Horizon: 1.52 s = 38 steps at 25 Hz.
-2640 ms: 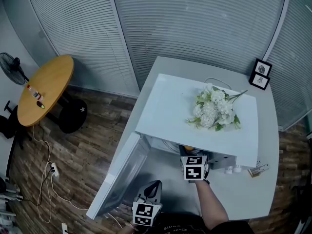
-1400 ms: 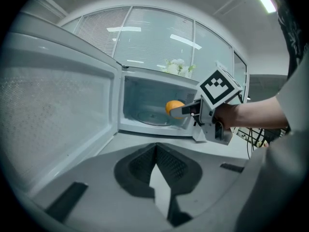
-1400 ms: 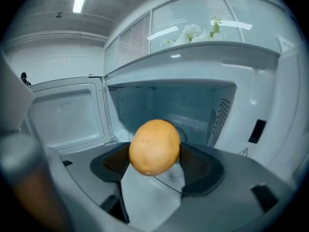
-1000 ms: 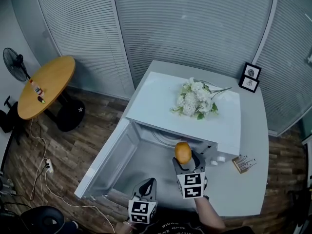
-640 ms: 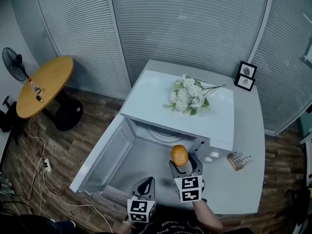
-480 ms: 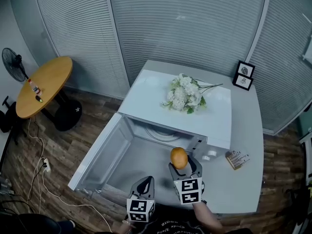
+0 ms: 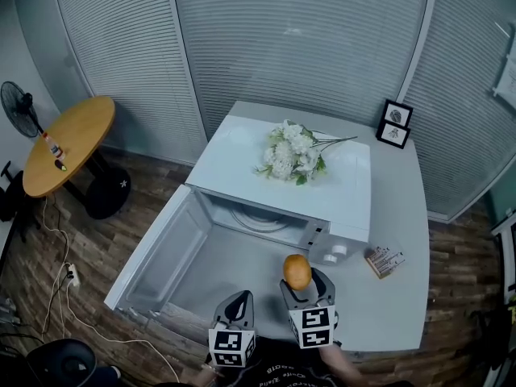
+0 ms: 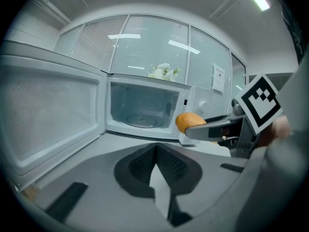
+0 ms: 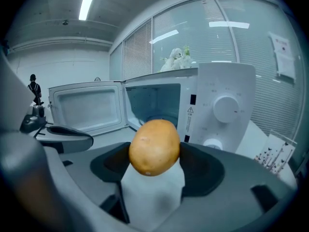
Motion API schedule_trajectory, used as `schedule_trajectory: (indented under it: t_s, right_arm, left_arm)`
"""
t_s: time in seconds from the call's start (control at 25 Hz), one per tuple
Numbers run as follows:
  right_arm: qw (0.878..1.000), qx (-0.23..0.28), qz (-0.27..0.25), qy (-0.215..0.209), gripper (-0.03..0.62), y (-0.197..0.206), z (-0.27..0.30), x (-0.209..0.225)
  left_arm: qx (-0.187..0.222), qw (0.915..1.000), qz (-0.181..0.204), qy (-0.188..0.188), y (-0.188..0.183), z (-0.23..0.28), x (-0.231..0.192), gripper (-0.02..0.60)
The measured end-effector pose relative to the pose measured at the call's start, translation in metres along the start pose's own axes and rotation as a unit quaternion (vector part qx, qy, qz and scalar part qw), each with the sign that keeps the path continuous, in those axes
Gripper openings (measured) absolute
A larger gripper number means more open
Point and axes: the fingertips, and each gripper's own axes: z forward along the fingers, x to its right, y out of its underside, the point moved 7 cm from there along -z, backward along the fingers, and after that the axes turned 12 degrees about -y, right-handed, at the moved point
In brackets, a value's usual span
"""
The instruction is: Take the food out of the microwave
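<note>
My right gripper [image 7: 300, 285] [image 9: 154, 153] is shut on an orange-brown, potato-like food item [image 7: 297, 272] [image 9: 154, 147] [image 8: 189, 121], held in front of the white microwave [image 7: 339, 196] [image 9: 227, 105] [image 8: 145, 105], outside its cavity. The microwave door [image 7: 153, 252] [image 8: 48, 115] [image 9: 87, 105] stands swung wide to the left. The round turntable [image 7: 254, 220] [image 8: 140, 122] inside is bare. My left gripper [image 7: 238, 309] [image 8: 157, 166] is shut with nothing in it, low near the table's front edge, left of the right one.
White flowers [image 7: 289, 151] lie on top of the microwave. Two small picture frames [image 7: 393, 123] stand at the grey table's [image 7: 403, 289] far right corner; a small printed packet [image 7: 384, 260] lies right of the microwave. A round wooden table [image 7: 68, 143] and a fan [image 7: 16, 103] are off left.
My right gripper has drawn the food out of the microwave and back toward the table's front edge. The left gripper has stayed roughly in place.
</note>
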Motion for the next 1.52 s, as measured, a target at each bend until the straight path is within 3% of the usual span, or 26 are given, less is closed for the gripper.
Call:
schedule_trajectory:
  t_s: [0.96, 1.52]
  right_arm:
    - [0.999, 0.007, 0.044, -0.007, 0.322, 0.038, -0.027, 0.014]
    - [0.999, 0.009, 0.031, -0.012, 0.321, 0.037, -0.026, 0.009]
  left_arm:
    - [0.007, 0.9999, 0.012, -0.009, 0.001, 0.005, 0.024, 0.008]
    - [0.007, 0.9998, 0.015, -0.007, 0.002, 0.007, 0.023, 0.008]
